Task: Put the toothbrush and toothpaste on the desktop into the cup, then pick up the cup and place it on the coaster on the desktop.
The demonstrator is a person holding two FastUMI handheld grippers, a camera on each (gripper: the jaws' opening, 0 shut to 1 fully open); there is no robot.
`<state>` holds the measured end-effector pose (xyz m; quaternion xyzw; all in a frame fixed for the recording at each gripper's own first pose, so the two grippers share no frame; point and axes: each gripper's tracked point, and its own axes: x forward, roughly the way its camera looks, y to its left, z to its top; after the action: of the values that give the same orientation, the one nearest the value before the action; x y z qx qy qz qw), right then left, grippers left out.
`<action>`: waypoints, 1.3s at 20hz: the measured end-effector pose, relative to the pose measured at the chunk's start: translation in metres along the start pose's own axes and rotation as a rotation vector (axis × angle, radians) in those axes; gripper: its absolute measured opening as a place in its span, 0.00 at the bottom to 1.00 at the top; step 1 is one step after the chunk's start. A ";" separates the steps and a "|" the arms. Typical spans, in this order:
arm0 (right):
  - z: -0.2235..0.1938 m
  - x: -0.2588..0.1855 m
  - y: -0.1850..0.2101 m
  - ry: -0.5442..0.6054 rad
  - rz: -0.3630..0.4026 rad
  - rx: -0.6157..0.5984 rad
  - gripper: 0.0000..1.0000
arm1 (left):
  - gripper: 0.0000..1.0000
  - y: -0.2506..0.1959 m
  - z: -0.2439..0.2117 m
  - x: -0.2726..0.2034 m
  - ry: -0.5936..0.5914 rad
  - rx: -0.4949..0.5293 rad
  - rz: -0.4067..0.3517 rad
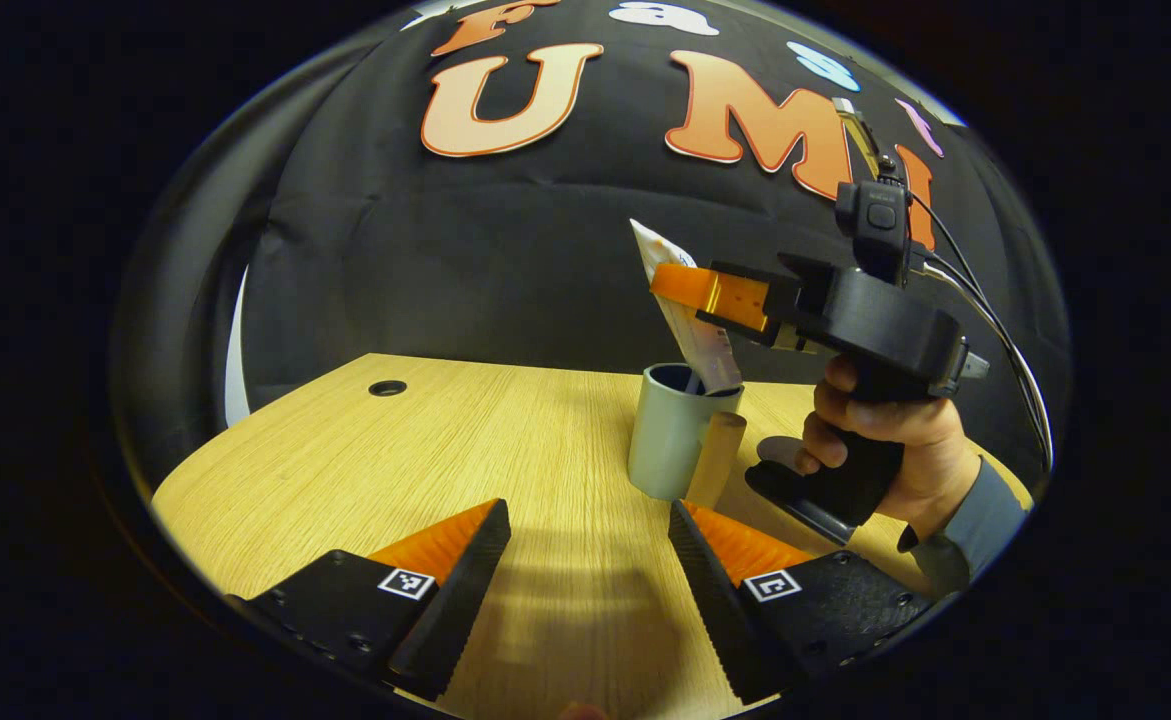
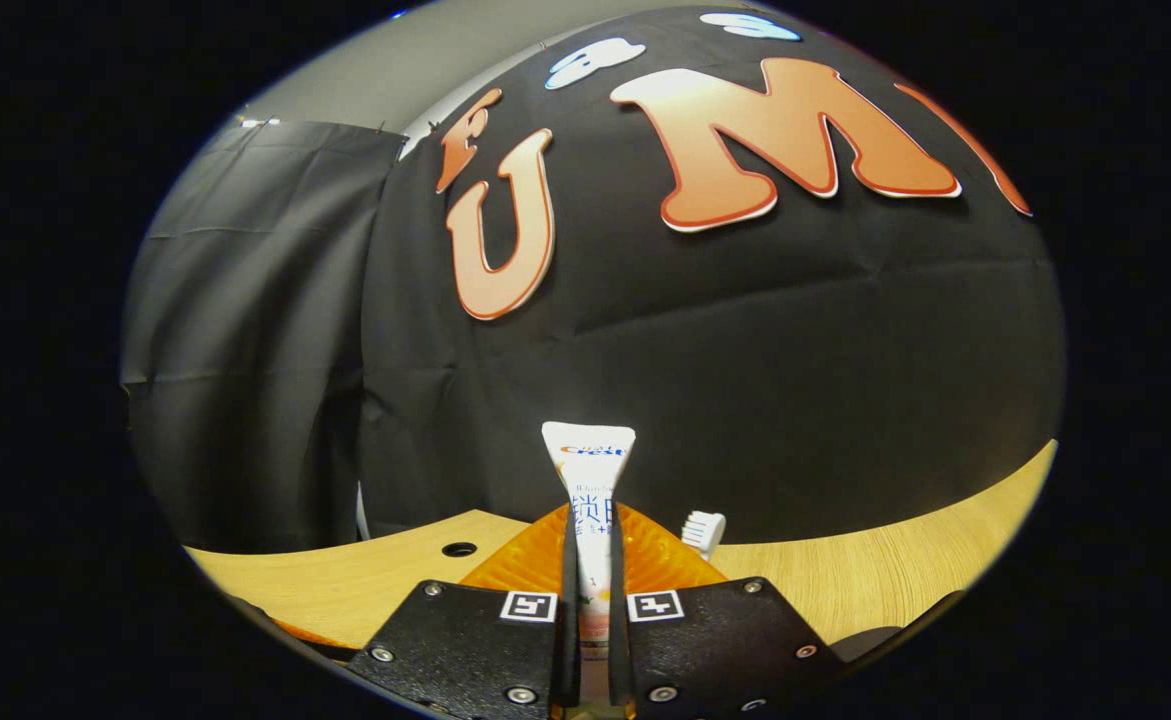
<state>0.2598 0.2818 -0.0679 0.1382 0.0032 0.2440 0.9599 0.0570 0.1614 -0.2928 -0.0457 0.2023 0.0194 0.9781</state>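
Observation:
A grey cup (image 1: 667, 435) with a wooden handle (image 1: 715, 462) stands on the wooden desktop (image 1: 465, 440). The white toothpaste tube (image 1: 687, 318) leans upright with its lower end inside the cup, and my right gripper (image 1: 697, 290) is shut on its upper part. In the right gripper view the tube (image 2: 590, 470) is pinched between the fingers of that gripper (image 2: 593, 530), and the white toothbrush head (image 2: 703, 530) sticks up just to their right. My left gripper (image 1: 588, 510) stands open over the desktop, in front of the cup and apart from it.
A hand (image 1: 885, 440) holds the right gripper's grip beside the cup. A flat dark round thing (image 1: 777, 452), perhaps the coaster, lies behind that hand. A cable hole (image 1: 387, 387) sits at the desk's far left. Black cloth walls close the back.

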 end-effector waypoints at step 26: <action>0.006 -0.043 -0.009 0.115 -0.025 -0.278 0.42 | 0.96 -0.005 -0.001 -0.002 0.018 -0.024 -0.016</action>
<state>0.2260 0.2528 -0.0675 -0.0102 0.0260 0.2378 0.9709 0.0550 0.1565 -0.2920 -0.0593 0.2105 0.0138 0.9757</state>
